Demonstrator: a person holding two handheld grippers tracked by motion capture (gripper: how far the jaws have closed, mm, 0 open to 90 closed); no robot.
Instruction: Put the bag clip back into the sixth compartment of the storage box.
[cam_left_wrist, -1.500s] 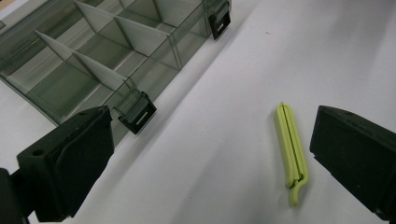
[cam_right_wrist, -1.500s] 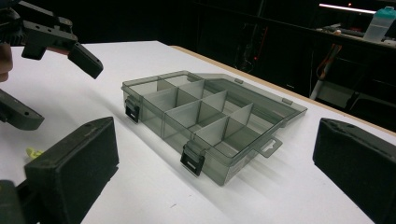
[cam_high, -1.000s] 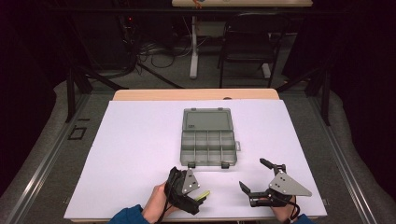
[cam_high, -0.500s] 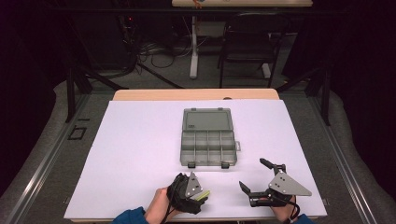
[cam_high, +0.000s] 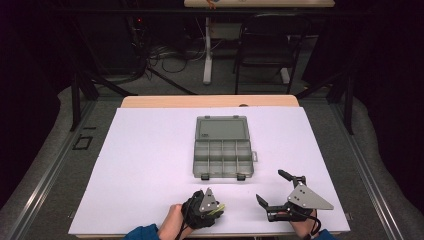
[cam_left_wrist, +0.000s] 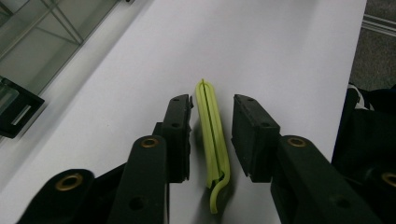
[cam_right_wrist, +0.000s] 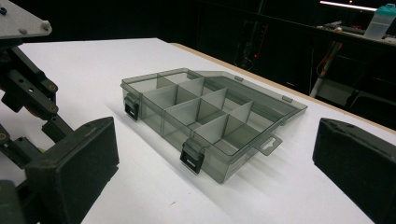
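A slim yellow-green plastic clip (cam_left_wrist: 212, 135) lies flat on the white table near its front edge. My left gripper (cam_left_wrist: 212, 100) is open and straddles the clip, one jaw on each side, with small gaps to both. From above, the left gripper (cam_high: 212, 206) sits at the front centre with the clip (cam_high: 219, 209) peeking out beside it. My right gripper (cam_high: 271, 186) rests at the front right, open wide and holding nothing. A grey compartment box (cam_high: 222, 147) lies open mid-table, lid folded back. The right gripper (cam_right_wrist: 217, 140) faces the box (cam_right_wrist: 210, 116), whose compartments look bare.
The box's front wall carries two black latches (cam_right_wrist: 192, 157). A corner of the box (cam_left_wrist: 37, 37) lies left of my left gripper. The table's front edge runs just behind both hands. Chairs and cables stand in the dark beyond the far edge.
My left gripper has slid a little to the right along the front of the table. The right gripper and the box have stayed put.
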